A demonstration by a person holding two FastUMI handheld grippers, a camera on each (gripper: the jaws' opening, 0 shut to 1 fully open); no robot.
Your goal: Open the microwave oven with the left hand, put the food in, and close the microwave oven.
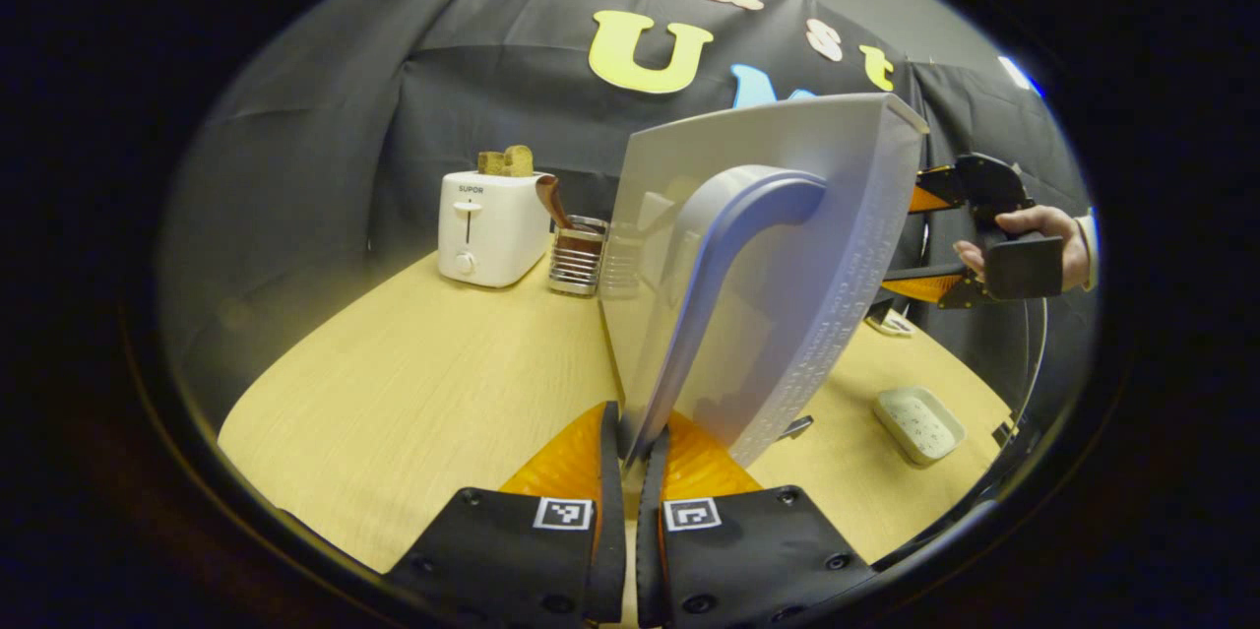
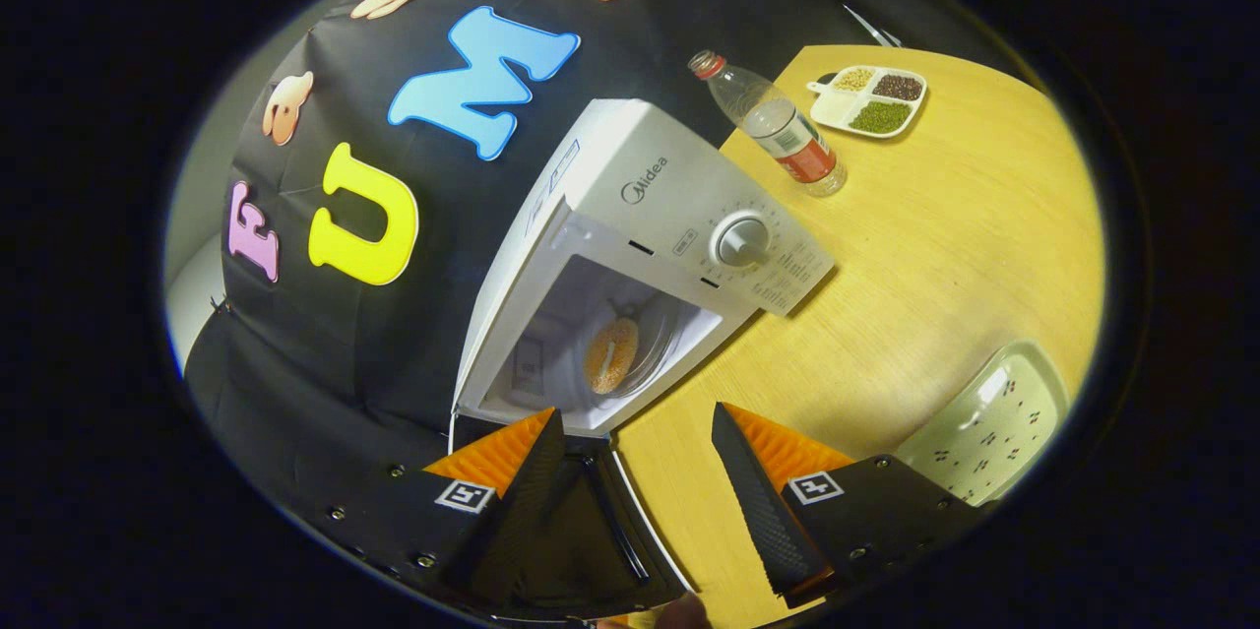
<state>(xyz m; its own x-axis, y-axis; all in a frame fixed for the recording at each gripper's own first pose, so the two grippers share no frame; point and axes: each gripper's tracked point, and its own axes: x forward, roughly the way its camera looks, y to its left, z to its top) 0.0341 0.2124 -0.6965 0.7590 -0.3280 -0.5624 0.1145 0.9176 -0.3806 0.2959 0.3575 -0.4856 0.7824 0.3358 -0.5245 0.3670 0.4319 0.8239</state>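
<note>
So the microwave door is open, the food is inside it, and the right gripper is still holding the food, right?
Not quite. The right gripper view shows the right gripper open and empty. The food does sit inside the microwave, and the door is open, with the left gripper on its handle.

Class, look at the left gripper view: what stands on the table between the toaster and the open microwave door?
In the left gripper view, a small metal rack stands between the toaster and the microwave door.

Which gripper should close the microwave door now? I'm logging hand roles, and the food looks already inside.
Left. The left gripper is shut on the door handle of the open door; the right gripper is open, holding nothing.
</note>
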